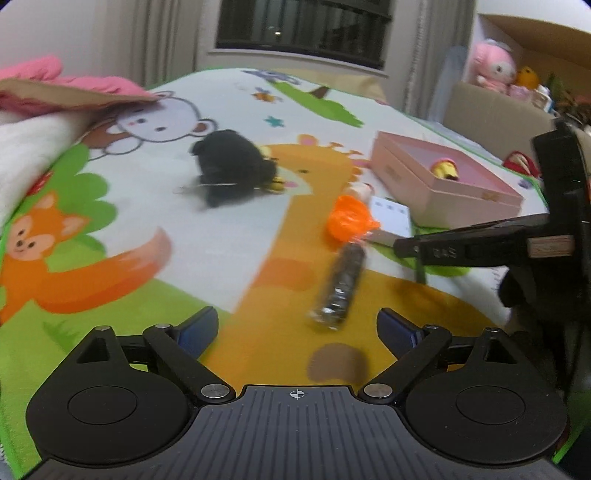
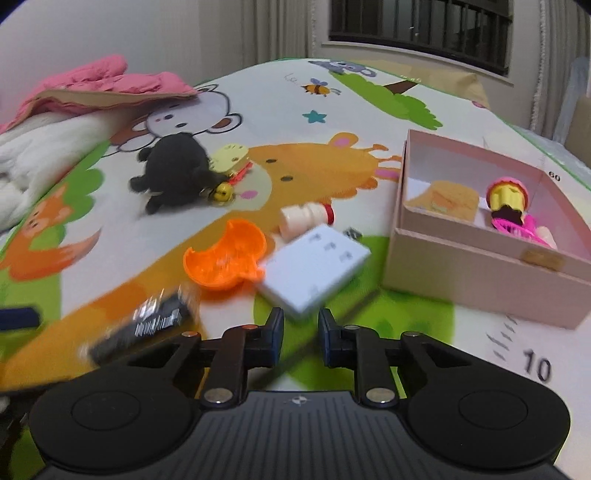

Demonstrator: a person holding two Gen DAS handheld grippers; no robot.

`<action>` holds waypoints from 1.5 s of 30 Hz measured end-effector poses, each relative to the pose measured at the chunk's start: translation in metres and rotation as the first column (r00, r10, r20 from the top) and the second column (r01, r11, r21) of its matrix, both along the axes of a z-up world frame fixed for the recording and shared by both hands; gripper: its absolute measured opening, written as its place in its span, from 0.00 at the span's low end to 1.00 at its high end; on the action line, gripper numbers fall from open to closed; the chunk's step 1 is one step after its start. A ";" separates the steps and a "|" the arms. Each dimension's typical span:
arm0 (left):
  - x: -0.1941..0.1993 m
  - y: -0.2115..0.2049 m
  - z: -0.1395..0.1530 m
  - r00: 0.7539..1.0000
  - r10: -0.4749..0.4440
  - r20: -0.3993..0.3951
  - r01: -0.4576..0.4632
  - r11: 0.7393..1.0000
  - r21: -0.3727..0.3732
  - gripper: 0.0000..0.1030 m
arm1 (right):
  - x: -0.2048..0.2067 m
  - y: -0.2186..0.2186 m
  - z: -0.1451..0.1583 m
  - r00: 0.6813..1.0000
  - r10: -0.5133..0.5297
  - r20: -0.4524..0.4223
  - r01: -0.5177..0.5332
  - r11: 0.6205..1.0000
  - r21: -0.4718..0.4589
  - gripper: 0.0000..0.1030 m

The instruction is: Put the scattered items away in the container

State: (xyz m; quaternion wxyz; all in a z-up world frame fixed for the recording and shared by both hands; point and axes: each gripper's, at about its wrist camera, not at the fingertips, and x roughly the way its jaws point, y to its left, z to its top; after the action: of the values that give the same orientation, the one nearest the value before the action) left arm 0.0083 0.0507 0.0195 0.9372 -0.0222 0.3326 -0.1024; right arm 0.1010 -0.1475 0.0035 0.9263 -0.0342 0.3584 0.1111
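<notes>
My left gripper is open and empty, and a dark foil-wrapped roll lies on the mat just past its fingertips. Beyond the roll lie an orange plastic bowl, a white flat box and a small white bottle. The pink open box stands at the right with a doll and a tan toy inside. My right gripper is shut on the near corner of the white flat box. A black plush lies farther back on the left.
Everything lies on a cartoon animal play mat. Pink and white bedding is piled at the far left. A cardboard box of plush toys stands at the back right. A window is behind.
</notes>
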 end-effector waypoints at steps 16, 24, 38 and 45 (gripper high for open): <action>-0.005 0.006 0.006 0.998 0.053 -0.016 -0.053 0.999 -0.002 0.97 | 0.062 0.024 -0.007 0.994 -0.107 -0.025 0.107 0.994 0.016 0.69; -0.003 0.007 -0.001 0.998 0.051 -0.037 -0.051 0.999 -0.015 0.98 | 0.030 0.008 0.002 1.000 -0.026 0.002 0.027 0.999 -0.024 0.50; 0.000 -0.039 -0.003 0.998 -0.030 -0.057 0.031 0.999 0.009 0.98 | -0.096 -0.095 0.015 0.984 -0.051 0.172 0.112 0.925 -0.363 0.78; 0.003 -0.047 -0.005 0.999 0.016 -0.033 -0.013 0.995 0.101 0.98 | -0.103 -0.140 0.020 0.953 -0.272 0.134 0.271 0.962 0.026 1.00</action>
State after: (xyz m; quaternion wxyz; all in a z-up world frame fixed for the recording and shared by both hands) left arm 0.0108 0.0042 0.0150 0.9321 0.0211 0.3529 -0.0784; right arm -0.0018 -0.2874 0.0235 0.9552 0.0112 0.2952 -0.0183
